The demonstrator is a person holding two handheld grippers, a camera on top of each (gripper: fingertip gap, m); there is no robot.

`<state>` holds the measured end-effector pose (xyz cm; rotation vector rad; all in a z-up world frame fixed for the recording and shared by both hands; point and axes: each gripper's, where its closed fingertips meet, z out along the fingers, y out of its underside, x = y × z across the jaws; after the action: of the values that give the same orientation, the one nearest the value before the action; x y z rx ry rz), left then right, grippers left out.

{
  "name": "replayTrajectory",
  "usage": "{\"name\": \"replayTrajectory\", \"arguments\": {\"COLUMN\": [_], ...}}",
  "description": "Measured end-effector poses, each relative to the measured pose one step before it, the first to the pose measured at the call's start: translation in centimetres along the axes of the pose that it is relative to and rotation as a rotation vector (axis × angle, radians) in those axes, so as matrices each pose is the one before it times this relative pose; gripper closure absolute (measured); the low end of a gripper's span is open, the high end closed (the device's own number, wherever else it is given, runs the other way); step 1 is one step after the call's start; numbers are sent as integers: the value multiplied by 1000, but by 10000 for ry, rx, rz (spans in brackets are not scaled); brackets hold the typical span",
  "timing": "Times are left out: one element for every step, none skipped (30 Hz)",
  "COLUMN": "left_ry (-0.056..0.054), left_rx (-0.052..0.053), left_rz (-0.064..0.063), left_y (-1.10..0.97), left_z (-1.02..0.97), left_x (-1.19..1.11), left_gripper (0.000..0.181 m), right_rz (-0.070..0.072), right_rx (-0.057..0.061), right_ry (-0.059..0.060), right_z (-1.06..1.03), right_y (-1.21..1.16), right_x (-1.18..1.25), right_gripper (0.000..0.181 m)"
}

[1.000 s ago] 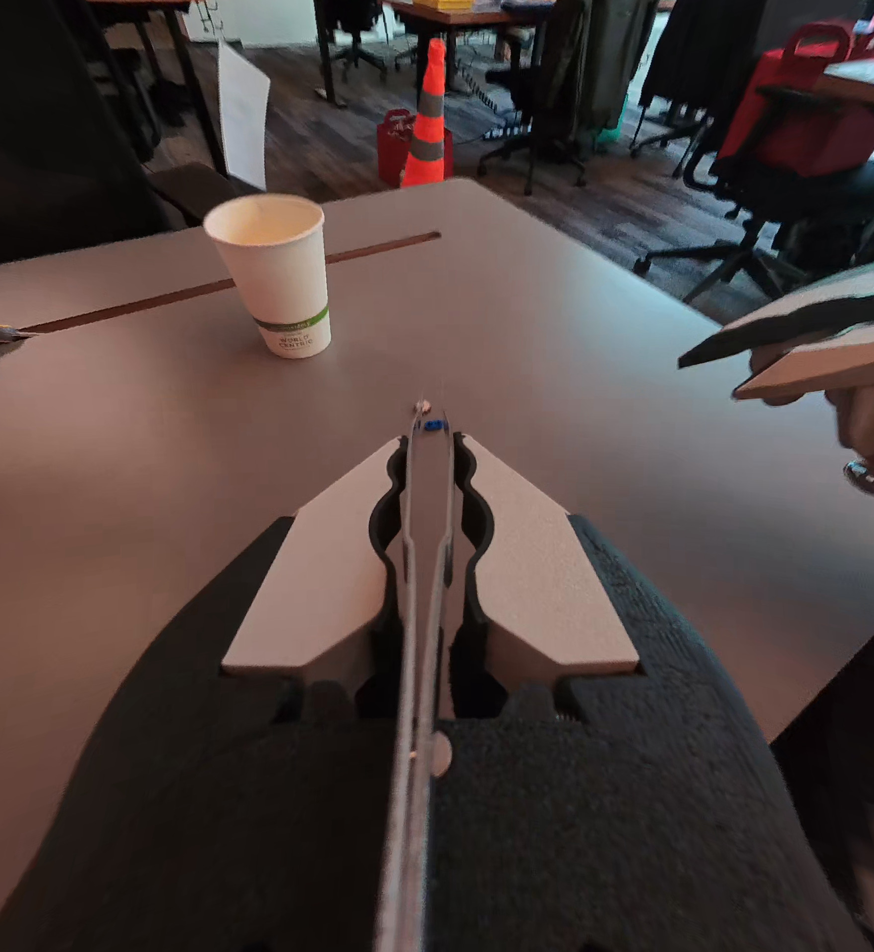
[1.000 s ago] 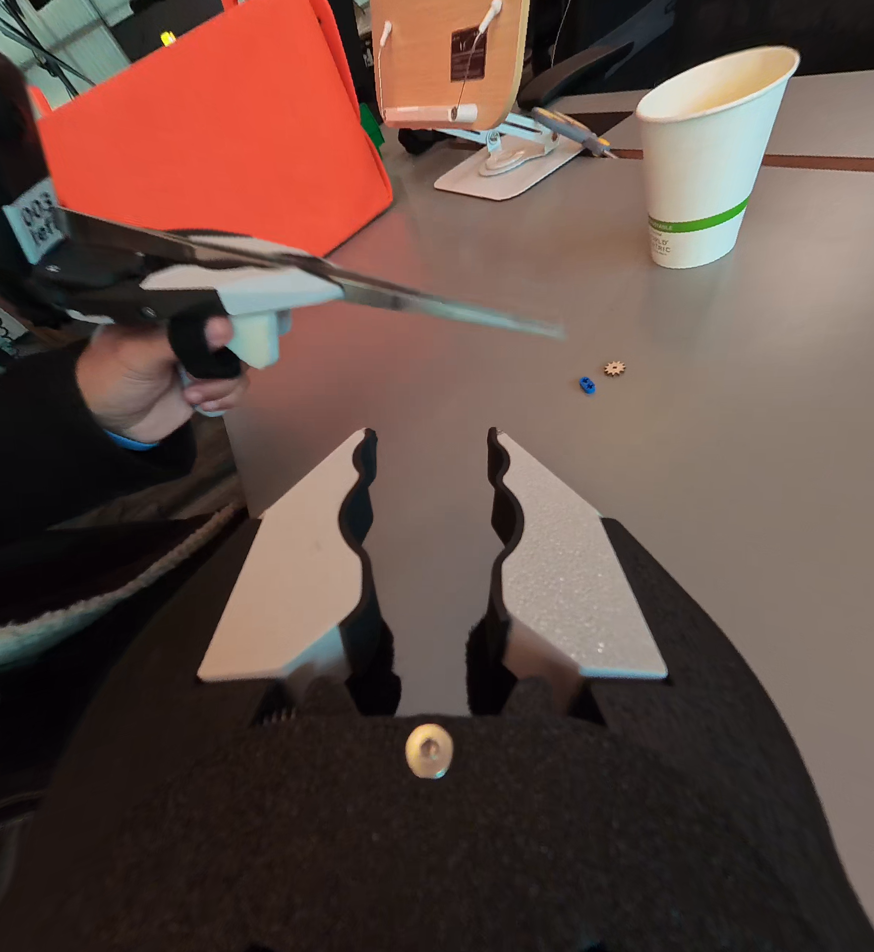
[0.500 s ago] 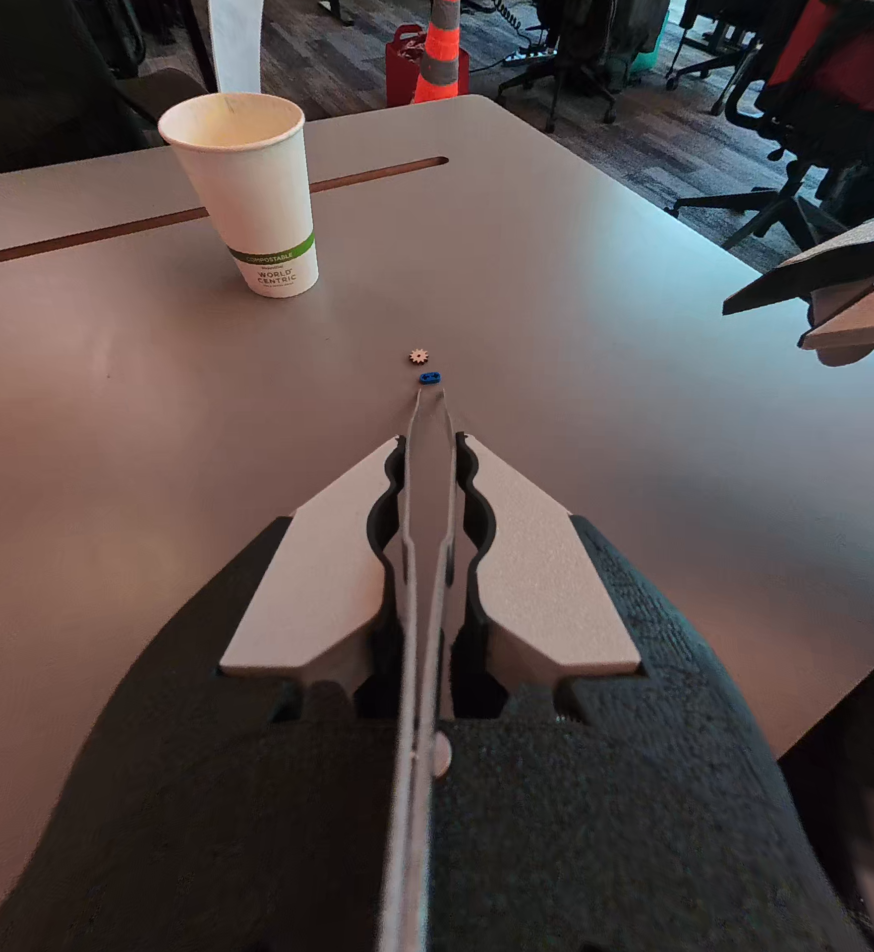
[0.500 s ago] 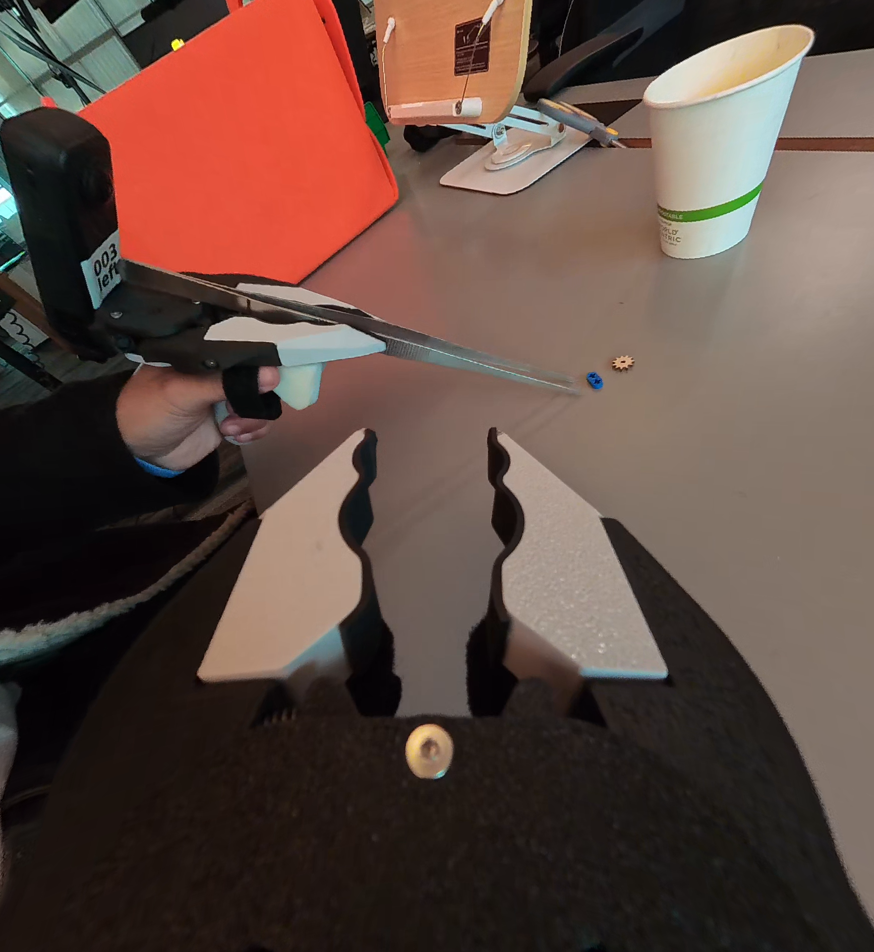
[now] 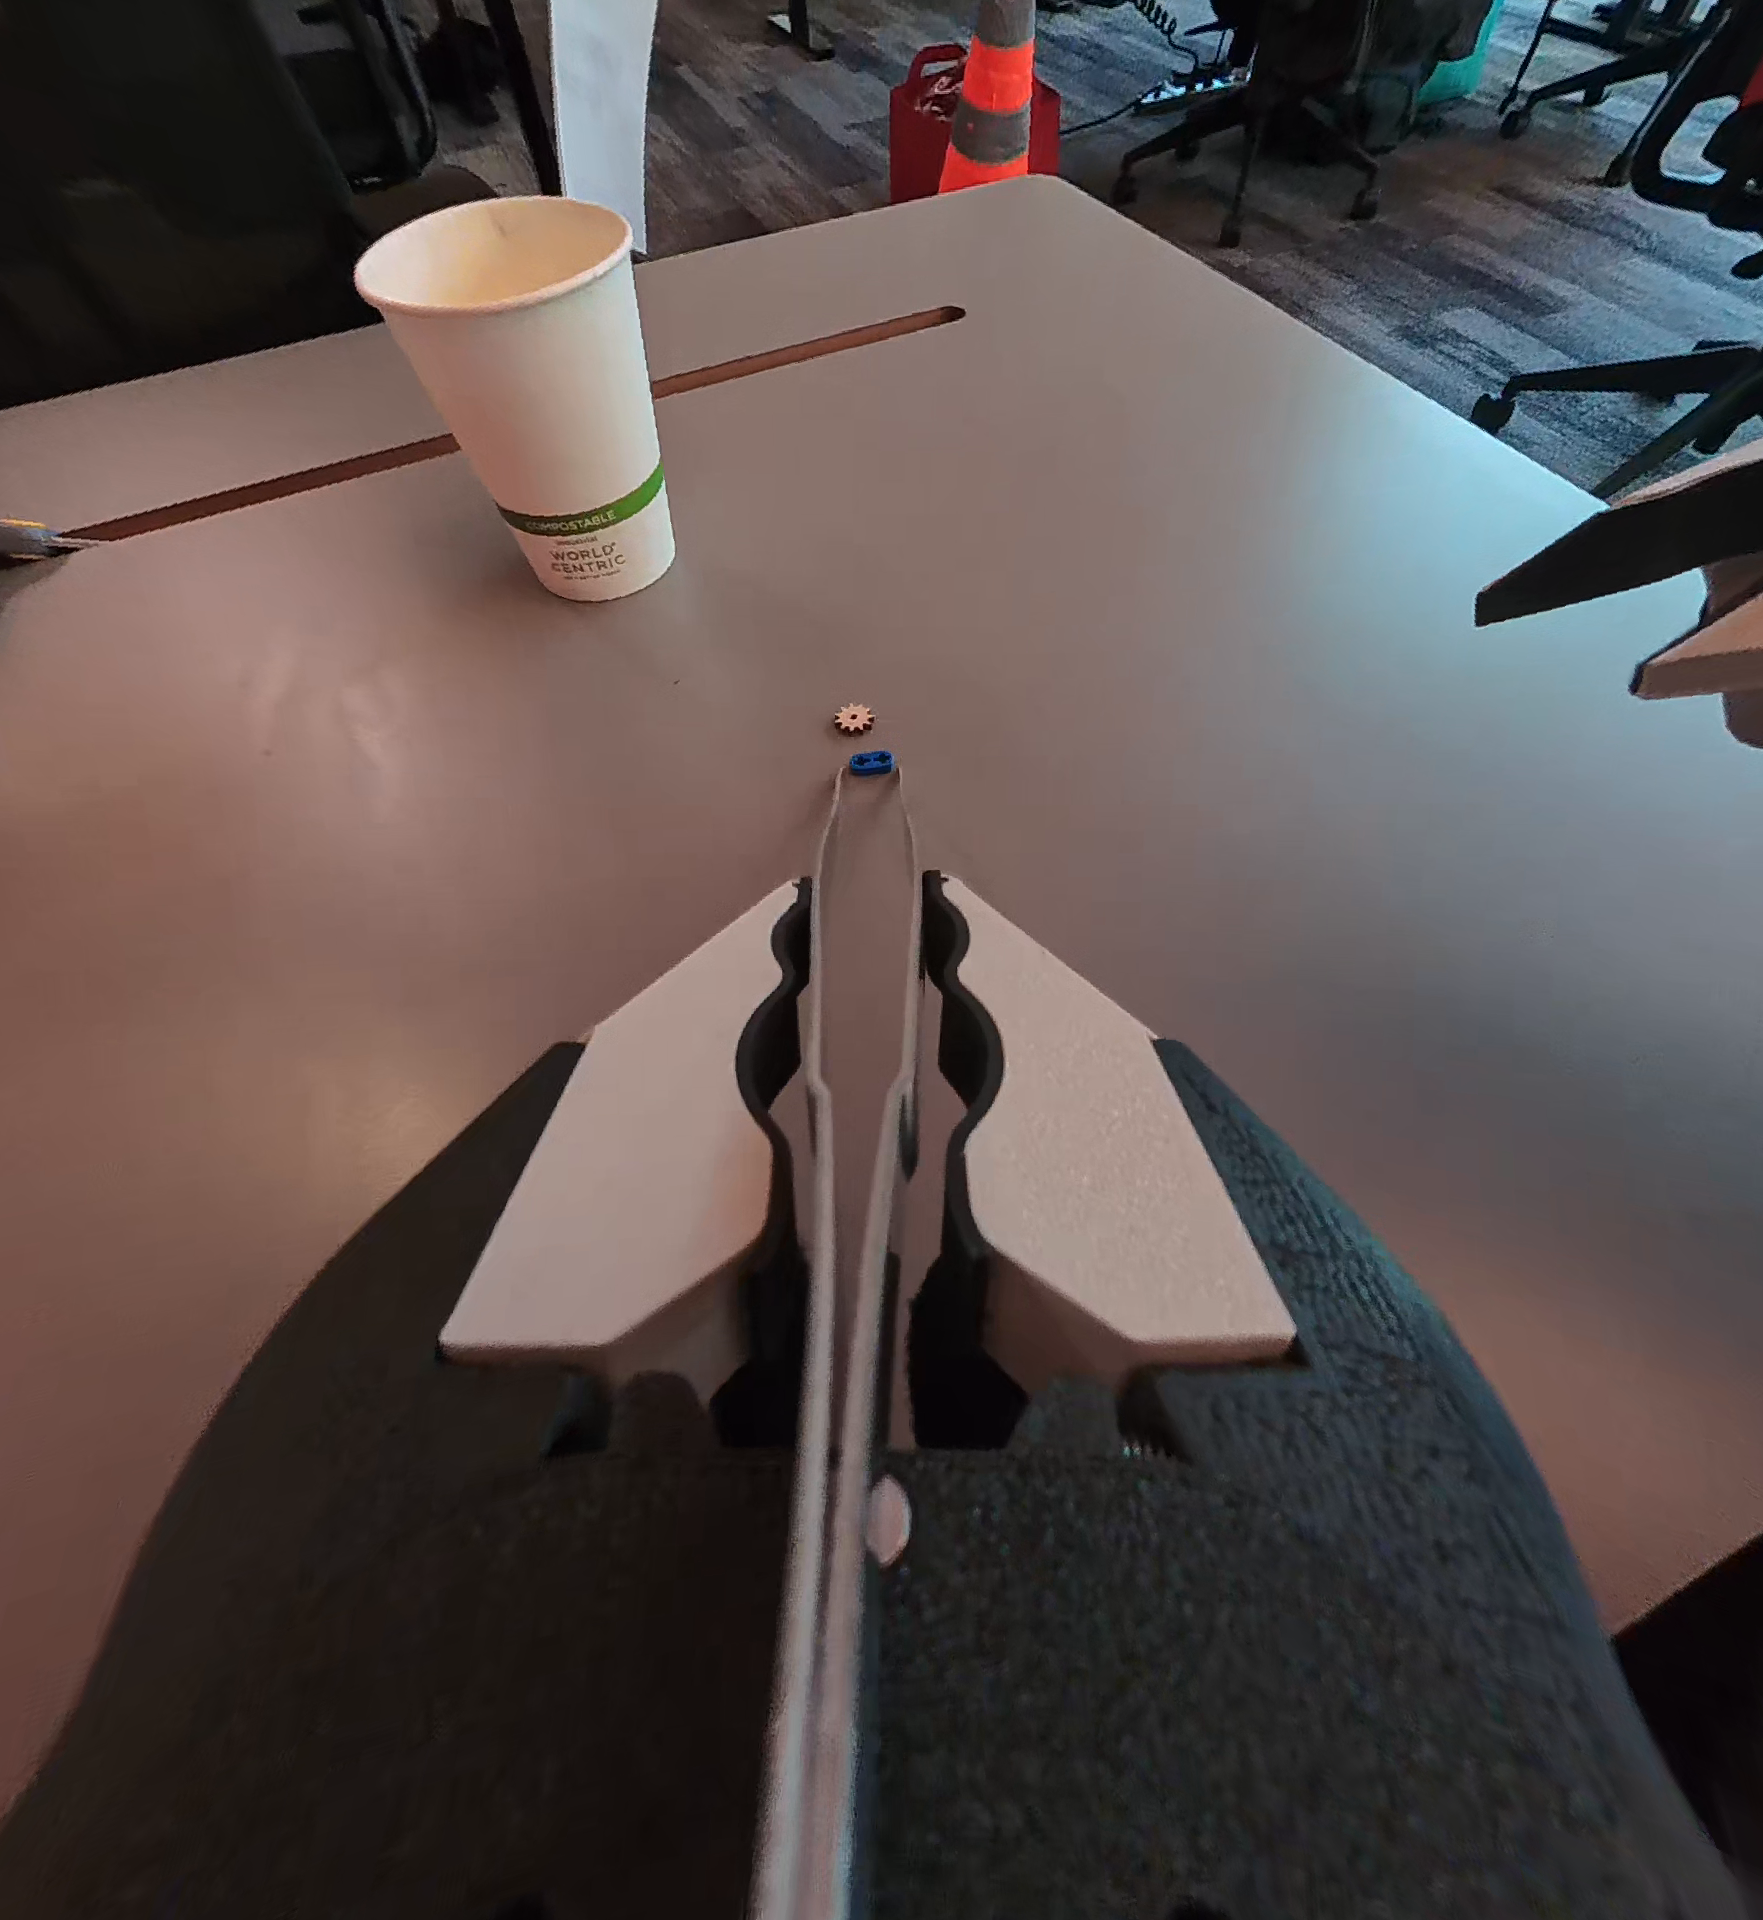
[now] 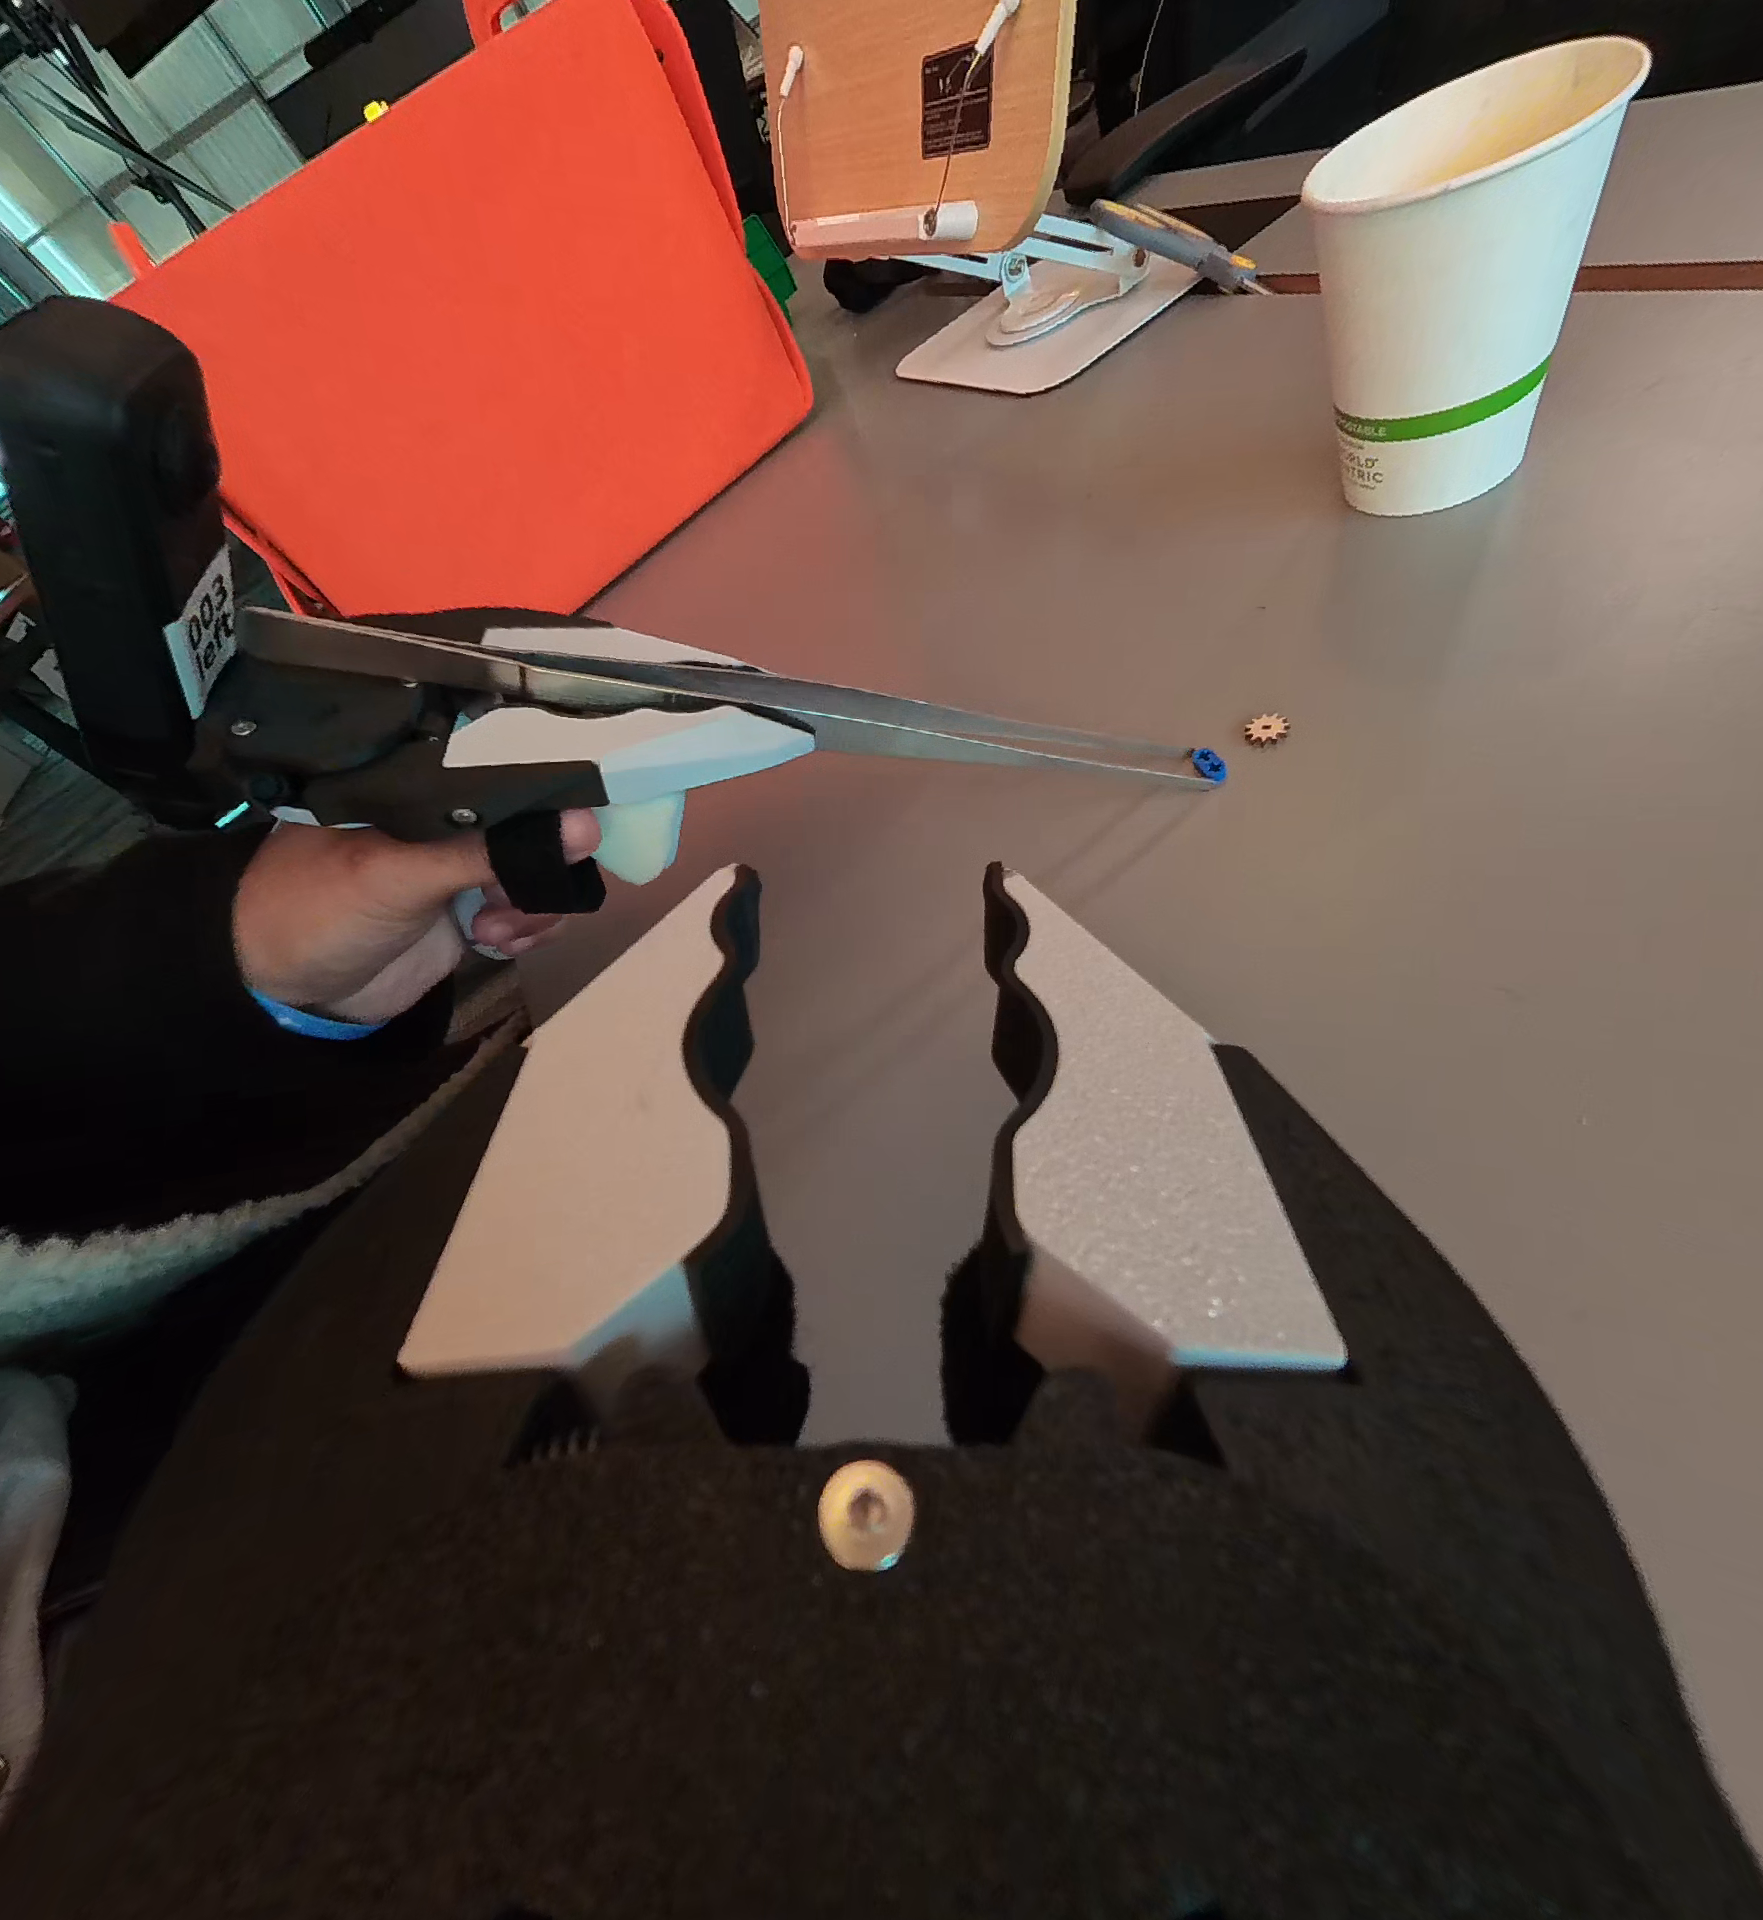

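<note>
My left gripper (image 5: pixel 866 883) is shut on long metal tweezers (image 5: pixel 861 987) that reach forward over the grey table (image 5: pixel 1272 831). The tweezer tips stand on either side of a small blue piece (image 5: pixel 871 765) lying on the table. A tiny tan gear (image 5: pixel 854 718) lies just beyond it. The right wrist view shows the same left gripper (image 6: pixel 794 743), tweezers (image 6: pixel 960 727), blue piece (image 6: pixel 1209 764) and gear (image 6: pixel 1268 729). My right gripper (image 6: pixel 866 873) is open and empty, held above the table nearer than the piece.
A white paper cup (image 5: pixel 534 395) with a green band stands upright at the back left, in front of a slot (image 5: pixel 804 353) in the table. An orange panel (image 6: pixel 482 343), a wooden stand (image 6: pixel 918 114) and a pen (image 6: pixel 1168 244) lie beyond. Chairs and a traffic cone (image 5: pixel 996 114) stand past the table edge. Tip to tip, the grippers are about 12 cm apart. Between my left fingertips and the tiny tan gear (image 5: pixel 854 718) there is roughly 15 cm. Seen from the right wrist view (image 6: pixel 1254 725) as well.
The left gripper has come down and forward with the tweezers. Their tips, just short of the blue piece half a second ago, now sit around it. The right gripper has barely moved.
</note>
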<state>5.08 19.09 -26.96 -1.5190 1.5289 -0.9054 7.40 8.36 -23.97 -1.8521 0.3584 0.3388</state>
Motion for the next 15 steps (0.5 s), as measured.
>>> {"name": "replayTrajectory", "arguments": {"left_ry": [-8, 7, -34, -15, -20, -42, -20, -23, -25, 4, -29, -37, 8, -16, -4], "left_rx": [-21, -36, -52, -16, -14, -1, 2, -3, -2, -5, -8, -11, -7, -3, 0], "left_rz": [-92, -21, 8, -17, 23, 25, -13, 18, 21, 29, 7, -25, -12, -15, -7], "left_y": [3, 19, 49, 16, 14, -1, 9, 7, 1, 1, 2, -5, 3, 1, 9], "left_z": [107, 103, 95, 85, 62, 18, 16, -14, -26, 3, -32, -28, -29, -35, -16], "left_x": [37, 69, 22, 55, 49, 5, 52, 14, -1, 25, -48, -76, -22, -54, -32], "left_gripper": [161, 160, 160, 160, 160, 160, 160, 160, 160, 160, 160, 160, 160, 160, 160], "right_rz": [13, 14, 10, 7, -1, -3, 1, 5, 8, 6, 5, 4, 2, 0, -2], "right_rx": [-5, -2, -1, -1, -3, -6, 2, 3, -1, 2, 3, 0, -1, -1, 0], "right_ry": [-6, -4, -9, -3, -3, 0, 3, -3, -2, -1, -1, -8, -2, 0, -6], "right_z": [11, 1, 12, -1, 8, -3, 1, -8, 2, -9, -5, 0, -1, -1, 0], "right_y": [18, 3, 7, -3, 6, 12, -3, -5, 10, -4, 4, -1, 2, 2, 4], "right_x": [-1, 8, -16, 0, -13, -7, 4, 2, -5, 5, 8, -14, -5, 1, -16], "right_gripper": [139, 139, 139, 139, 139, 139, 139, 139, 139, 139, 139, 139, 139, 139, 139]}}
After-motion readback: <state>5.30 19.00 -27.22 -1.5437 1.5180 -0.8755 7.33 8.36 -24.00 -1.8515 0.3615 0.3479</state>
